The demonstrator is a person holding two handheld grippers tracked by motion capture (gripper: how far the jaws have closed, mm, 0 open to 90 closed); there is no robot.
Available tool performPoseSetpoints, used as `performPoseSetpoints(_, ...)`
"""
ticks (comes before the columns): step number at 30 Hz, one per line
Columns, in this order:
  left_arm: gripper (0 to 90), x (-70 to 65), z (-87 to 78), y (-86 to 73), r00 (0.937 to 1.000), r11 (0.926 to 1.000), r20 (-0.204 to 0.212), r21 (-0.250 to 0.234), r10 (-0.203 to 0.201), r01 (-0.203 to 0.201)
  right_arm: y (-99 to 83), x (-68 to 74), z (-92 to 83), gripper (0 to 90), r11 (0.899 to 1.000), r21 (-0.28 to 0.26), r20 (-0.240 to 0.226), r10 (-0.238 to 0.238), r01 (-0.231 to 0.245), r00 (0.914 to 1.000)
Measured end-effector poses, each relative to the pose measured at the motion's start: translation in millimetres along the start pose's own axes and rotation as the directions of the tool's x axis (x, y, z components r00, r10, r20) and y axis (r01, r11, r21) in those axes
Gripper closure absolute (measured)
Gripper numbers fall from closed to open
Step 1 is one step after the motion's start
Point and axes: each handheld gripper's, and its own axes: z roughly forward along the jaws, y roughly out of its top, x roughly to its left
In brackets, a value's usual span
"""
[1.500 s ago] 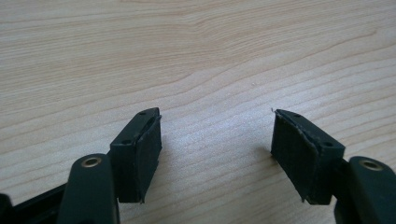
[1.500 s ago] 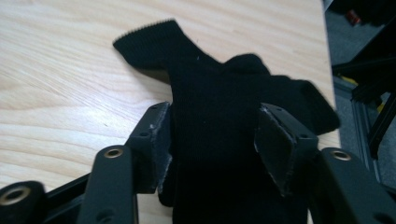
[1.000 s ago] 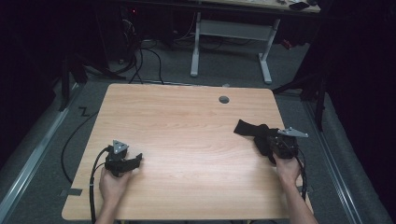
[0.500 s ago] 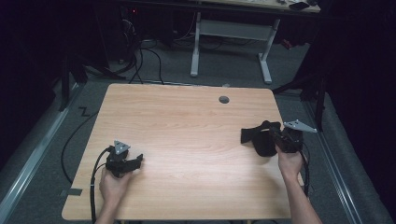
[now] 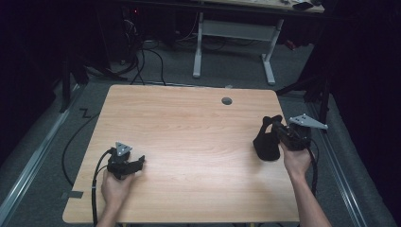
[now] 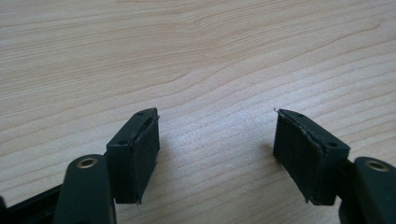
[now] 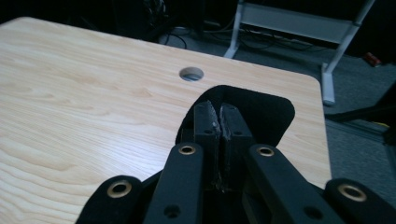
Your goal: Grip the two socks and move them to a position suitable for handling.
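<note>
High view: a light wooden table [image 5: 189,137] fills the middle of the frame, with dark floor and cables around it and a white-legged desk frame [image 5: 234,38] at the top.
Right gripper: the right gripper [image 5: 276,128] sits at the right middle of the high view, held in a hand [image 5: 297,161] whose forearm comes in from the lower right corner; the grey three-cornered plate on it points toward the right edge.
Right claw: in the right gripper view the two jaws [image 7: 218,122] stand pressed together, pads nearly touching, with black material pinched between them.
Black cloth item: a dark, soft-looking piece [image 5: 265,144] hangs from the right gripper's jaws, draping down at the right middle of the high view; whether its lower edge touches the wood I cannot tell. In the right gripper view it spreads as a black shape [image 7: 271,112] behind and around the jaw tips, centre right of the frame.
Left gripper: the left gripper [image 5: 137,163] rests low at the lower left of the table in the high view, its cable curling off the left edge.
Left claw: in the left gripper view the jaws [image 6: 217,144] stand wide apart, bare wood grain between the pads.
Table hole: a round grommet hole [image 5: 227,100] lies near the table's far edge, upper middle of the high view; it shows again [image 7: 191,73] above the cloth in the right gripper view.
</note>
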Motion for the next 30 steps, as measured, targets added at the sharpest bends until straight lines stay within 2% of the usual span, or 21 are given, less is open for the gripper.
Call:
performPoseSetpoints(5,31.7,0.0,0.1,0.1,1.0000,1.0000,-0.001,0.000,-0.001,0.001,2.8,9.3,-4.7,87.1,1.000,-0.011,-0.027,0.002,-0.002,0.9996)
performPoseSetpoints(8,33.1,0.0,-0.1,0.0,1.0000,1.0000,-0.005,-0.001,-0.004,0.004,3.8,22.7,-5.5,87.1,1.000,0.001,-0.091,0.018,-0.018,0.9957)
performPoseSetpoints(10,33.9,0.3,-0.2,0.0,1.0000,1.0000,-0.003,-0.003,-0.004,0.004,3.8,27.1,-6.3,87.1,1.000,-0.006,-0.095,0.014,-0.015,0.9954)
performPoseSetpoints(11,34.2,0.2,-0.3,-0.1,1.0000,1.0000,-0.001,-0.004,-0.003,0.003,4.3,37.4,-5.9,87.0,1.000,-0.014,-0.123,0.015,-0.017,0.9923)
performPoseSetpoints(13,34.8,0.1,-0.4,-0.1,1.0000,1.0000,0.001,-0.003,0.000,0.000,5.3,46.3,-3.2,87.0,1.000,-0.020,-0.139,0.008,-0.011,0.9902)
performPoseSetpoints(14,34.8,0.1,-0.4,-0.1,1.0000,1.0000,0.001,-0.003,0.000,0.000,5.3,46.3,-3.2,87.0,1.000,-0.020,-0.139,0.008,-0.011,0.9902)
performPoseSetpoints(15,34.8,0.1,-0.4,-0.1,1.0000,1.0000,0.002,-0.004,0.001,-0.001,5.3,53.4,0.2,87.1,1.000,-0.025,-0.154,0.007,-0.011,0.9880)
performPoseSetpoints(19,34.8,0.1,-0.4,-0.1,1.0000,1.0000,0.003,-0.004,0.001,-0.001,4.1,66.4,8.1,87.1,1.000,-0.014,-0.172,-0.007,0.004,0.9851)
performPoseSetpoints(30,35.9,-0.1,-0.4,-0.2,1.0000,1.0000,0.007,-0.006,0.004,-0.003,7.4,90.6,24.5,87.3,0.999,-0.002,-0.197,-0.034,0.035,0.9798)
